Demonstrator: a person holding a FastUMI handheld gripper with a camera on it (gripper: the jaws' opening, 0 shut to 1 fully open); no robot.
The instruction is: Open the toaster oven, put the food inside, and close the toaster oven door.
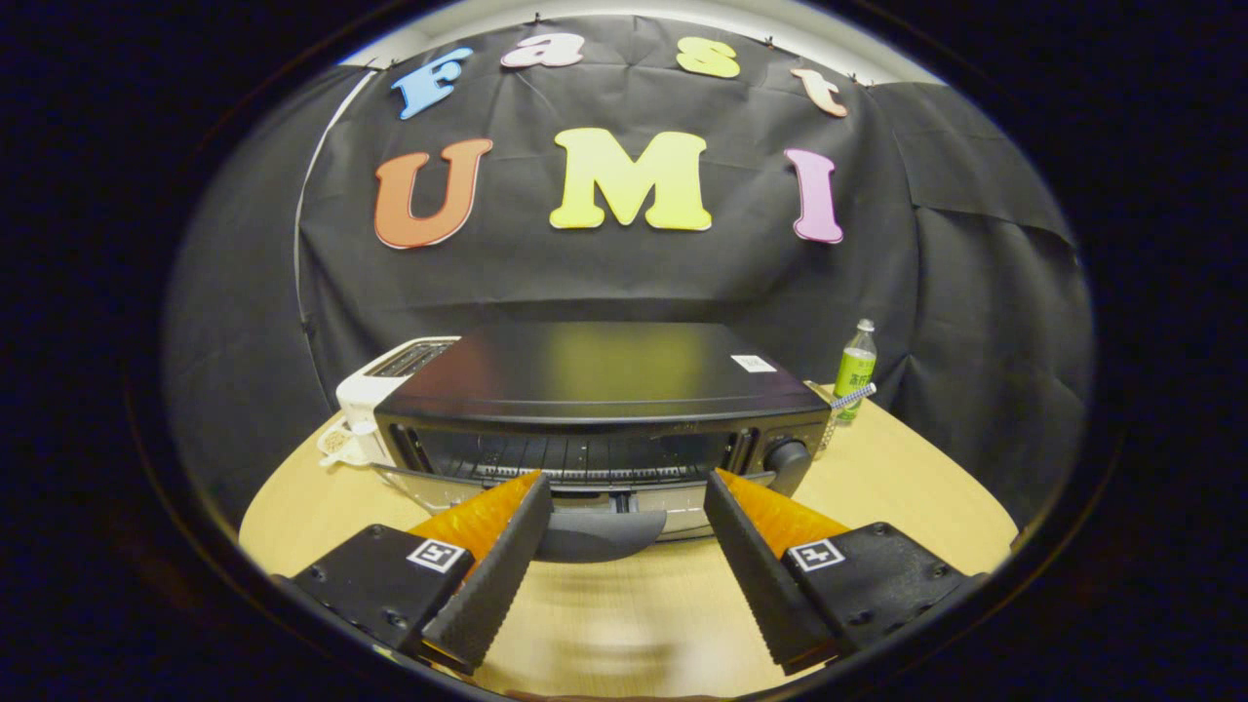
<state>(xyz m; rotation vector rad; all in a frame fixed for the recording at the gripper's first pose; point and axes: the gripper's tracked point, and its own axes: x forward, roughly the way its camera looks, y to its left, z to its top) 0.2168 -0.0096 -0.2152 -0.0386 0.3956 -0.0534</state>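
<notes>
Jaws: gripper (624,492) released, fingers spread wide, gripping nothing
Toaster oven: toaster oven (604,409) mid-desk, just ahead; its door (604,512) appears dropped open, handle between the fingertips
Food: cannot tell where
Advice: likely stay level and centred on the handle

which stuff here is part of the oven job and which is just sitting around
Part of the job: toaster oven, its open door, the open gripper at the door's handle.
Just sitting around: white toaster, green bottle.
</notes>
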